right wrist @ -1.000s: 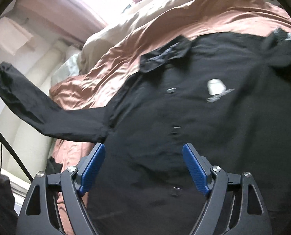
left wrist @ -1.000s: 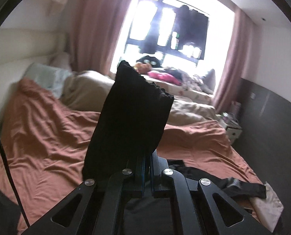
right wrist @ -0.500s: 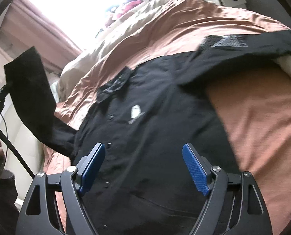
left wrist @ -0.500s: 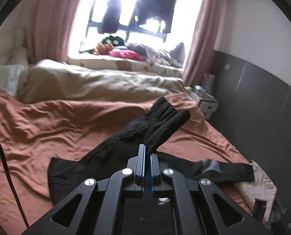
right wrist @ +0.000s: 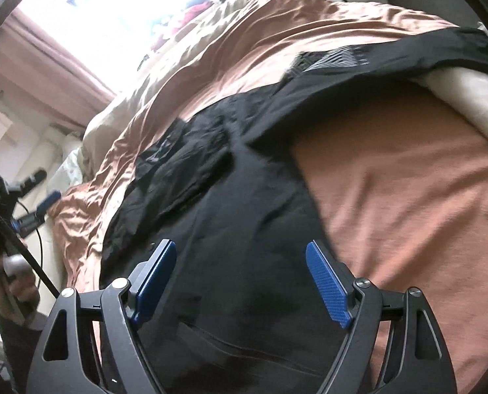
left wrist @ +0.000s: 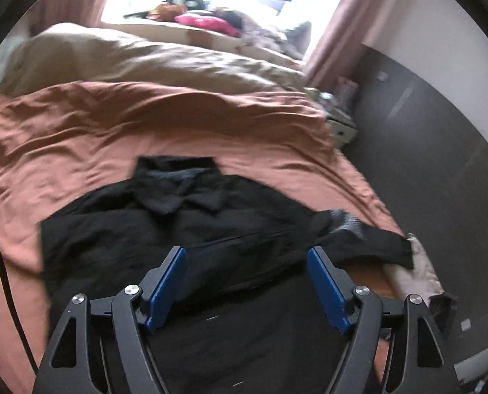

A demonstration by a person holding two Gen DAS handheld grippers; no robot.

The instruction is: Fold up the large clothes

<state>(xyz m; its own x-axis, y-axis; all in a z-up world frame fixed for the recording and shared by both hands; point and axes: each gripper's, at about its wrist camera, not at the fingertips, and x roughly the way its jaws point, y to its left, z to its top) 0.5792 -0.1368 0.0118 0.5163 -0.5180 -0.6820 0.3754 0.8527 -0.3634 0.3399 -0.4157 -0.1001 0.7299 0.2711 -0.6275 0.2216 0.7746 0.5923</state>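
A black button shirt (left wrist: 191, 229) lies on the rust-coloured bed sheet (left wrist: 79, 138), collar toward the far side. One sleeve lies folded across the chest; the other sleeve (left wrist: 368, 239) stretches right to the bed edge. My left gripper (left wrist: 247, 282) is open and empty above the shirt's lower part. In the right wrist view the shirt (right wrist: 244, 229) fills the middle, and my right gripper (right wrist: 240, 279) is open and empty above it. The left gripper (right wrist: 33, 197) shows there at the far left, open.
A beige duvet (left wrist: 145, 62) lies bunched across the far side of the bed. A cream pillow (left wrist: 414, 269) sits at the right bed edge under the sleeve end. A white nightstand (left wrist: 339, 124) and dark wall panel stand to the right. Window with pink curtains behind.
My left gripper carried the sleeve over onto the shirt's chest, then opened and let it go. The right gripper stayed open and shifted its view toward the shirt's right side.
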